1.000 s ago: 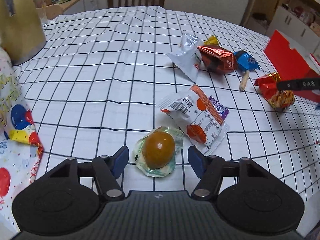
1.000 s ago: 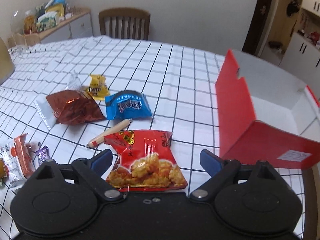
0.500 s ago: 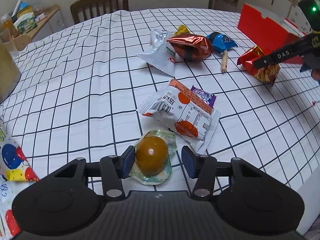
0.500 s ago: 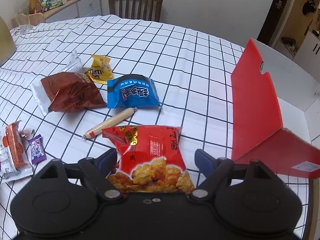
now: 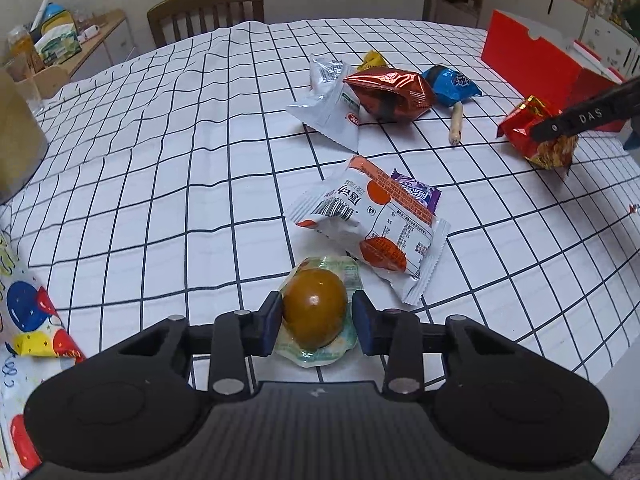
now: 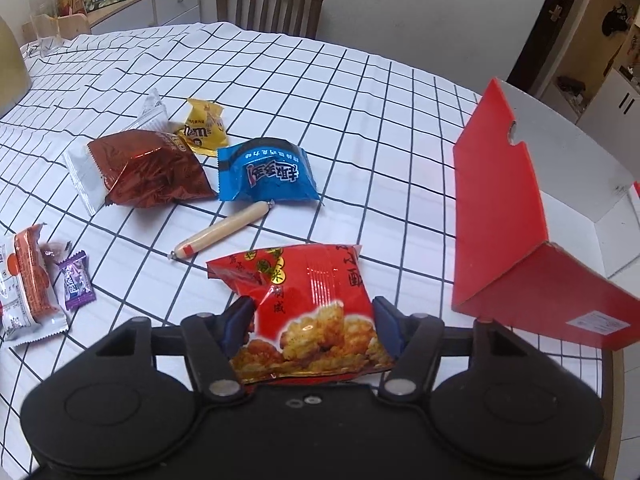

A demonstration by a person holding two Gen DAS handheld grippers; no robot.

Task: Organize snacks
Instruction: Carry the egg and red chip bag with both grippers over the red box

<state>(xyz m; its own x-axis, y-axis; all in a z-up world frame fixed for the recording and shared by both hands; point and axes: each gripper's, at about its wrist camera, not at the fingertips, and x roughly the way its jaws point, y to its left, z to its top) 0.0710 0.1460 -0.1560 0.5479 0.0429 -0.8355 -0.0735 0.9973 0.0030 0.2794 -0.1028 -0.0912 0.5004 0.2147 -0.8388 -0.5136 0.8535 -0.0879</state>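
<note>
with its jaws having just closed in, the left gripper [image 5: 315, 317] pinches a vacuum-packed brown egg [image 5: 315, 311] on the checked tablecloth [image 5: 160, 160], pads against both sides. just beyond lies an orange-and-white packet [image 5: 372, 224] over a purple candy [image 5: 416, 192]. the right gripper [image 6: 310, 326], jaws also just narrowed, squeezes a red rice-cracker bag [image 6: 308, 308] between its pads. ahead sit a sausage stick [image 6: 222, 230], a blue bag [image 6: 266, 170], a brown foil bag [image 6: 154, 168] and, to the right, an open red box [image 6: 520, 240].
</note>
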